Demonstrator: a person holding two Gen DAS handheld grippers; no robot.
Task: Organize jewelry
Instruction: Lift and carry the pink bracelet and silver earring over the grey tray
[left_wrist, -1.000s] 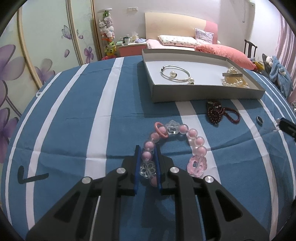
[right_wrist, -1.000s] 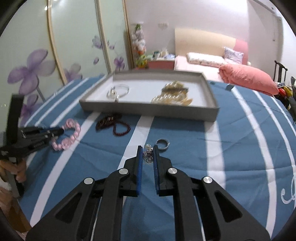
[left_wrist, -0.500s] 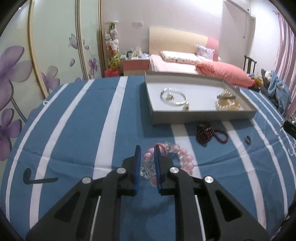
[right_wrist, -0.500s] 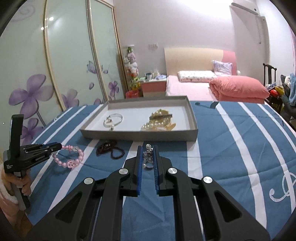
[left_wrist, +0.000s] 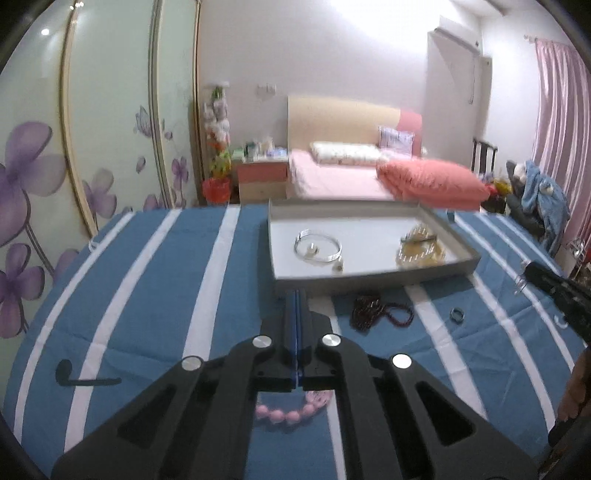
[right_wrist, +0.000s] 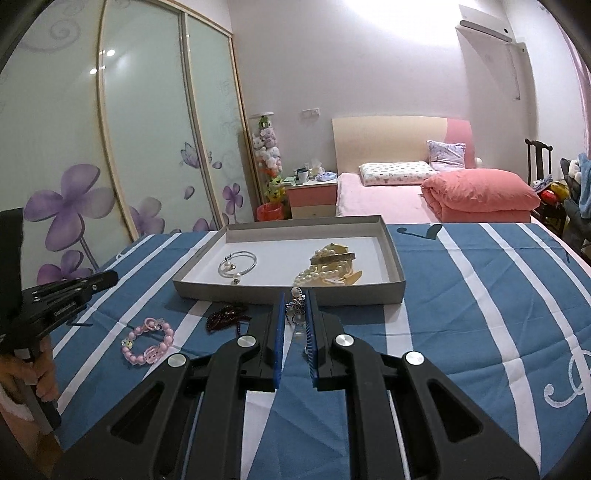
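Note:
The pink bead bracelet (right_wrist: 147, 341) lies flat on the blue striped cloth, and a stretch of it (left_wrist: 291, 411) shows under my left gripper's body. Above and left of it, my left gripper (left_wrist: 297, 306) (right_wrist: 107, 277) is closing, its pads meeting with nothing between them. My right gripper (right_wrist: 296, 295) is shut on a small silver charm with a white bead (right_wrist: 294, 308), lifted just before the grey tray (right_wrist: 221, 291). At the right edge of the left wrist view, the same gripper (left_wrist: 533, 271) shows with the charm dangling from it.
The tray (left_wrist: 369, 284) holds a silver bangle (left_wrist: 317, 247) (right_wrist: 238, 262) and a heap of pearls (left_wrist: 419, 253) (right_wrist: 328, 267). In front of it lie a dark red bead bracelet (left_wrist: 373, 314) (right_wrist: 225, 317) and a small ring (left_wrist: 457, 315). A bed stands behind.
The pink bracelet has slipped out of my left gripper and lies on the cloth; that gripper rose and its pads came together. My right gripper lifted slightly with the charm.

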